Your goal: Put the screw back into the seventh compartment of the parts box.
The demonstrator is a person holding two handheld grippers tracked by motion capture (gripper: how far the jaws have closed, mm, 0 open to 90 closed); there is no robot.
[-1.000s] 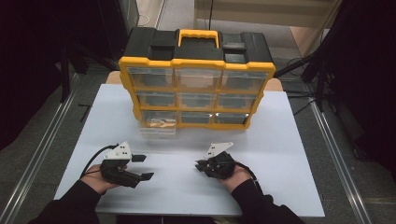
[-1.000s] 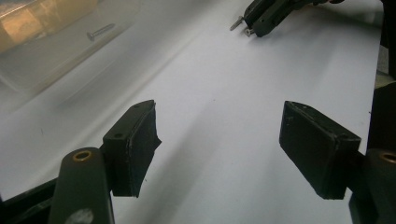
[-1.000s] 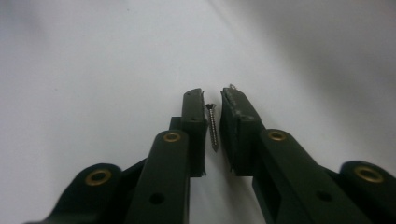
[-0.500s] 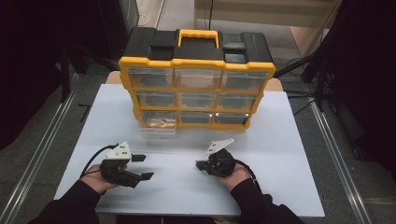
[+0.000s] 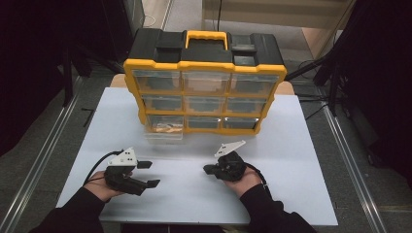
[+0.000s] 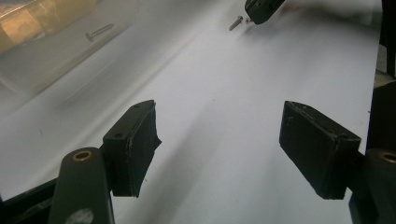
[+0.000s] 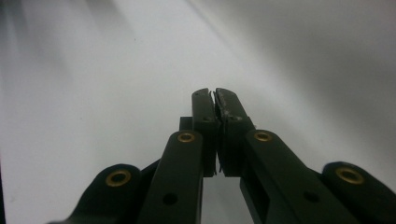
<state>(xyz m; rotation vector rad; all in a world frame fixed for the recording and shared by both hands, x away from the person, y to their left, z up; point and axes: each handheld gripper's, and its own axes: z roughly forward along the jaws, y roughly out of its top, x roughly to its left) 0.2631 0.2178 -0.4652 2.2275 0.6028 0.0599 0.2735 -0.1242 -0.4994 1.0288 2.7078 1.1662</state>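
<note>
Picking up 1 screw (image 6: 236,22) from the table (image 5: 291,145): right gripper (image 5: 209,169) pressing its jaws together, screw showing just beside the tips, actual pinch impossible to tell. Left gripper (image 5: 149,174) resting spread. Next, probably: lifting gently, carrying toward the clear drawer (image 5: 163,132).

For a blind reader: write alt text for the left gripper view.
Two black jaws of the left hand-held gripper stand wide apart over a white table. A small screw lies near the tip of the right hand-held gripper, far off; another screw sits inside a clear bin.
</note>
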